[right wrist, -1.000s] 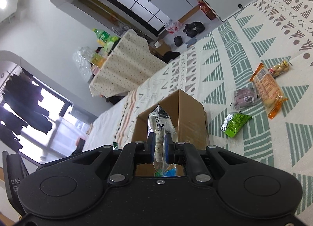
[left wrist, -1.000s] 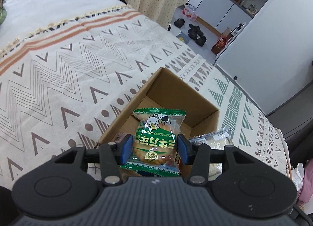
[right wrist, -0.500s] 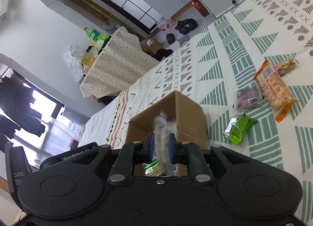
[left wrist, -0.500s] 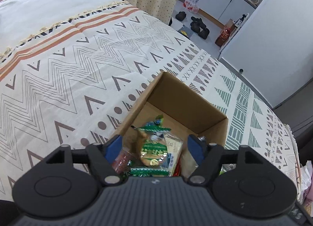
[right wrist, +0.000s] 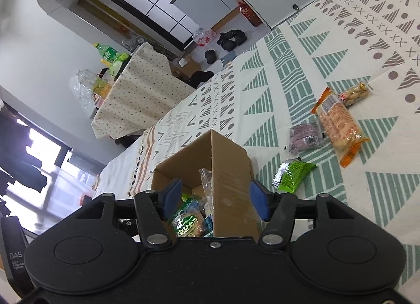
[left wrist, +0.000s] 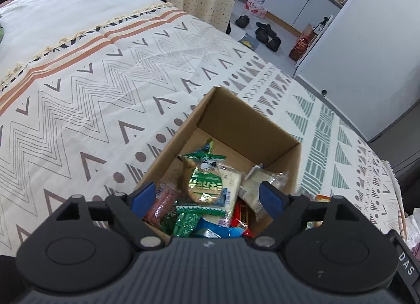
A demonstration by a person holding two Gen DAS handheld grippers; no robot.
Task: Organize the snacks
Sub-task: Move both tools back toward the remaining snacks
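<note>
Currently, left wrist view: left gripper (left wrist: pixel 207 196) hangs over the cardboard box (left wrist: pixel 244 117), which stands on the patterned bedspread (left wrist: pixel 86 99). Its jaws have just been opening and stand wide, nothing pressed between the blue pads. A green biscuit packet (left wrist: pixel 203 181) lies below them on top of the pile in the box. Beside it: a pale wafer packet (left wrist: pixel 232 181), a clear-wrapped snack (left wrist: pixel 256 181) leaning in the right corner, a red sausage packet (left wrist: pixel 161 202), a dark green packet (left wrist: pixel 183 222), a blue packet (left wrist: pixel 212 230). The far half of the box floor is bare.

Right wrist view: right gripper (right wrist: pixel 215 199) is just beside the near corner of the box, jaws lately opening, now apart and empty. A clear wrapper sticks up inside the box against its wall. Not yet boxed, out on the bedspread: a lime green packet (right wrist: pixel 292 176), a purple packet (right wrist: pixel 305 137), a long orange packet (right wrist: pixel 340 126), a small peanut-coloured packet (right wrist: pixel 357 92).

Risks, as judged: the snacks are heaped at the near end, so further drops there may slide over the rim; the right gripper sits close to the wall and could nudge the light box when it pulls away; slick wrappers may slip from a shallow pinch.
</note>
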